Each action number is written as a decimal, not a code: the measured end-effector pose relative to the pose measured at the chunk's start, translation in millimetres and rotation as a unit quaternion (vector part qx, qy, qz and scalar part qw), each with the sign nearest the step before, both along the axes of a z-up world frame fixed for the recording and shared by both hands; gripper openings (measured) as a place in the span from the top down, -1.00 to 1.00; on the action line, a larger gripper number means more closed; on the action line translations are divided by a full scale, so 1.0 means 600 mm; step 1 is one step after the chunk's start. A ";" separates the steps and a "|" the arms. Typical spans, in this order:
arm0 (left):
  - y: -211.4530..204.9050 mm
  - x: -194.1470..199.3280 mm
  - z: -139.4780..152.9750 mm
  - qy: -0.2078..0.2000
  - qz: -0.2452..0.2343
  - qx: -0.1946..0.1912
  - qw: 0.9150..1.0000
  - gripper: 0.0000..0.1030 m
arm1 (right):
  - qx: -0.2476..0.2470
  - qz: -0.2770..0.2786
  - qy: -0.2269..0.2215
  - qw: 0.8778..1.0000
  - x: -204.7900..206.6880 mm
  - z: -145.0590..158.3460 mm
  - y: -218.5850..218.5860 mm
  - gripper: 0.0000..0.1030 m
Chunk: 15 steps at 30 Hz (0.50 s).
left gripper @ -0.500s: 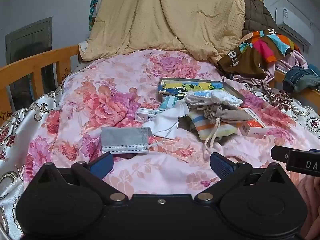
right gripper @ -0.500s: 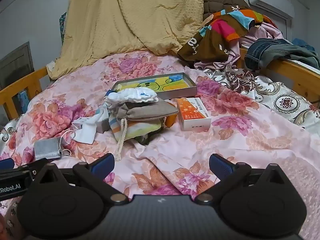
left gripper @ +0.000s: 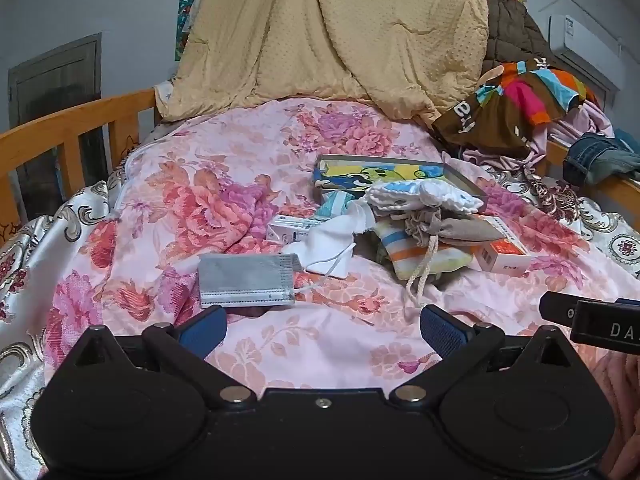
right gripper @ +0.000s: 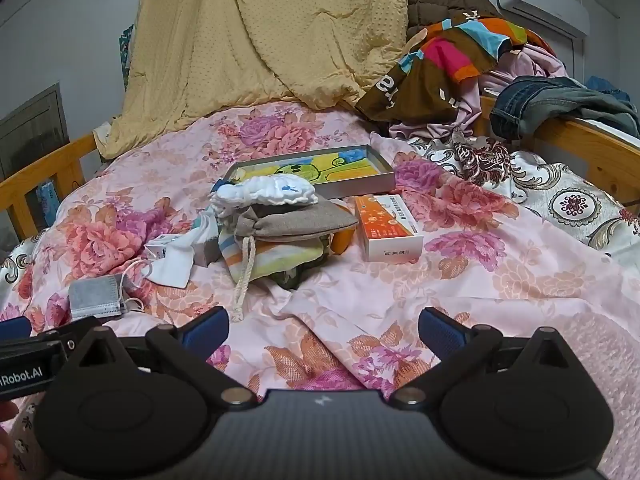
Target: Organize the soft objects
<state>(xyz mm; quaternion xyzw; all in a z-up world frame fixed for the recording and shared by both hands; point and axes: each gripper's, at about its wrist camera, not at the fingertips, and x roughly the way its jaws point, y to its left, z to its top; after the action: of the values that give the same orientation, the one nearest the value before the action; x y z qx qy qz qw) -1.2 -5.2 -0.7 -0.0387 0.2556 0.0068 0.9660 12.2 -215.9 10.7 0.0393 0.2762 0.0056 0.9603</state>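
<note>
Both the left gripper (left gripper: 322, 326) and right gripper (right gripper: 324, 326) hover with fingers spread wide and empty above the floral bed (right gripper: 460, 280), where the grey mask (left gripper: 246, 280) and drawstring pouch (right gripper: 296, 220) lie beyond them.

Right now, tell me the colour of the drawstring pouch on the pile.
Grey-brown, with a cream cord; the drawstring pouch shows best in the right wrist view.

Quilt (left gripper: 224, 200) pink floral; mask (left gripper: 244, 280) grey; pouch (right gripper: 296, 220) taupe; box (right gripper: 388, 228) orange-white; blanket (left gripper: 328, 32) tan, dotted.
</note>
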 end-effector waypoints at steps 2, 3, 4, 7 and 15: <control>-0.002 -0.002 0.001 -0.002 0.000 0.003 1.000 -0.99 | 0.000 0.000 0.000 1.000 0.000 0.000 0.000 -0.99; -0.004 -0.002 0.000 -0.003 -0.002 0.004 1.000 -0.99 | 0.000 0.000 0.000 1.000 0.000 0.000 0.000 -0.99; -0.004 -0.001 0.000 -0.002 -0.003 0.004 1.000 -0.99 | 0.000 0.000 0.000 1.000 0.000 0.000 0.000 -0.99; 0.005 0.004 -0.001 0.000 -0.005 -0.001 1.000 -0.99 | 0.001 0.000 0.000 1.000 0.000 0.000 0.000 -0.99; 0.009 0.004 -0.002 0.002 -0.002 -0.008 1.000 -0.99 | 0.000 0.000 0.000 1.000 0.001 -0.001 0.000 -0.99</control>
<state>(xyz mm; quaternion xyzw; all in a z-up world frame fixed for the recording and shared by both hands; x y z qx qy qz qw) 1.3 0.4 -1.6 -0.0458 0.2574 0.0034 0.9652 12.5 -215.9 10.3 0.0397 0.2767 0.0058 0.9601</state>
